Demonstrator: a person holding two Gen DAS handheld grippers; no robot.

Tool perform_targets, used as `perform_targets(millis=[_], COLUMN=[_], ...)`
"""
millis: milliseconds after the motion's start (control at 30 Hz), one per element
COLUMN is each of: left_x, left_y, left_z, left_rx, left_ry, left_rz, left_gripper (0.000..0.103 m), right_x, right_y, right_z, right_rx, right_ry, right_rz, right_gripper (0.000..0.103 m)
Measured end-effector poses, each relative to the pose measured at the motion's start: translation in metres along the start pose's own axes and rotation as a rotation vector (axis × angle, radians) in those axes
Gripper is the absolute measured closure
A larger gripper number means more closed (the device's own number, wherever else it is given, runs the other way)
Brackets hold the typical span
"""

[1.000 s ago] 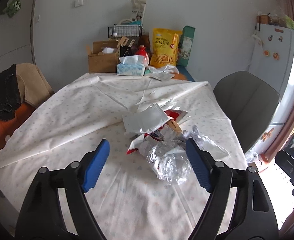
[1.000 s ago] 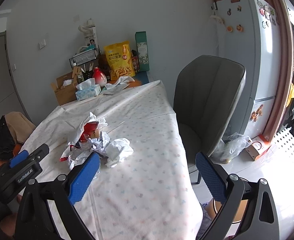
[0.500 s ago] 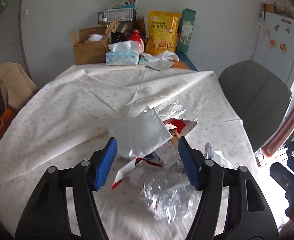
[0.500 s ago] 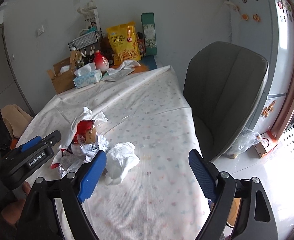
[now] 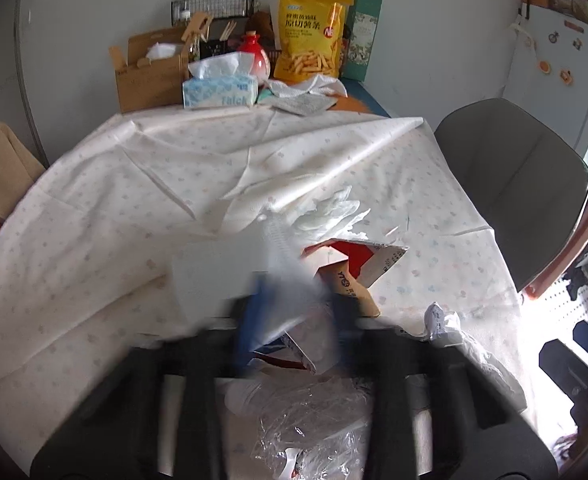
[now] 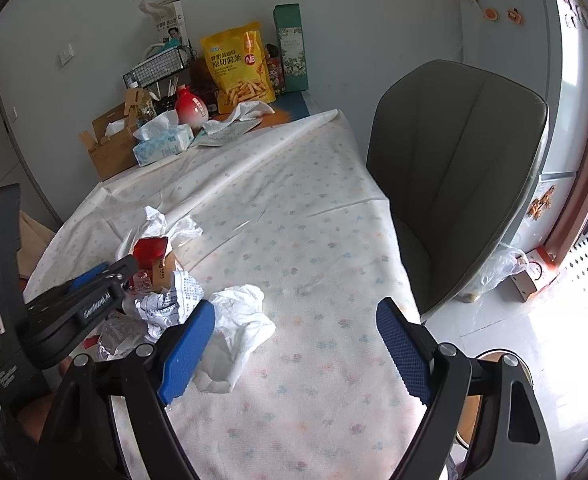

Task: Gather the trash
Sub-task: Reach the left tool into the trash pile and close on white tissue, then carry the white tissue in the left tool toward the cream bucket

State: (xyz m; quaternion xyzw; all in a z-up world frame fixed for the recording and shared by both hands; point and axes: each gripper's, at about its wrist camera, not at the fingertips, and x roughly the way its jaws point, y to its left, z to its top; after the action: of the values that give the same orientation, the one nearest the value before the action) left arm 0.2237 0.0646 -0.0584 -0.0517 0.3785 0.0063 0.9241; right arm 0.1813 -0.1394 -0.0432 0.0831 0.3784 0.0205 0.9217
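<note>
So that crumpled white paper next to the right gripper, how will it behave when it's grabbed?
The crumpled white paper looks thin and creased, so probably light and floppy, squashing flat between the pads. It lies loose on the tablecloth, so a push would likely slide it rather than roll it.

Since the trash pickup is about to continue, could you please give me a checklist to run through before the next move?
1. Left claw on the pile: its jaws are closing with wrappers between them. Ok.
2. Left grip firm: the view is motion-blurred. Cannot tell.
3. Whole pile caught: the red carton and clear plastic lie outside the jaws. Not ok.
4. Right claw open and free: nothing is held. Ok.
5. Crumpled white paper centred in the right claw: it lies beside one finger, off-centre. Not ok.
6. Tablecloth clear of both claws: cannot tell under the pile.
</note>
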Motion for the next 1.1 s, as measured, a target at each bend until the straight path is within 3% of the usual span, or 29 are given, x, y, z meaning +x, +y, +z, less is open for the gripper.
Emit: perform_targets(millis=[67,233,267,333,367,400,500,1100], left_x=[-0.004,-0.028,-0.032,-0.039,-0.042,-0.045,-0.053,-0.102], left_y=[0.004,0.015,0.017,0.022,0.024,0.025,0.026,-0.028], left_z=[-0.001,0.000,0.000,0.001,0.001,0.001,0.000,-0.015], left_rx=[-0.020,-0.035,-0.039,-0.043,-0.045,-0.048,-0.051,-0.013], left_ry=[-0.024,-0.103,-0.112,-0.129,-0.133,-0.137,-0.156,-0.246], left_rz=[-0.007,0.008,0.007,0.015,0.020,0.022,0.024,0.016], left_gripper=[0.099,0.099,0.099,0.099,0.099,0.099,0.099,0.099], right_x=[0.002,0.006,0.008,0.014,0.019,0.021,0.016,-0.065], right_y=[0.004,0.019,0.023,0.028,0.031,0.033,0.033,-0.003], right_z=[-0.002,-0.010,-0.012,-0.016,-0.018,-0.019,-0.023,-0.017], right_rx=[0.000,-0.017,-0.022,-0.032,-0.035,-0.033,-0.031,-0.035], right_ry=[0.013,0.036,0.044,0.070,0.099,0.120,0.107,-0.073], right_rz=[0.026,0.086,0.091,0.103,0.119,0.130,0.125,0.106], right_gripper=[0.028,0.033,0.040,0.064,0.086,0.095,0.099,0.100])
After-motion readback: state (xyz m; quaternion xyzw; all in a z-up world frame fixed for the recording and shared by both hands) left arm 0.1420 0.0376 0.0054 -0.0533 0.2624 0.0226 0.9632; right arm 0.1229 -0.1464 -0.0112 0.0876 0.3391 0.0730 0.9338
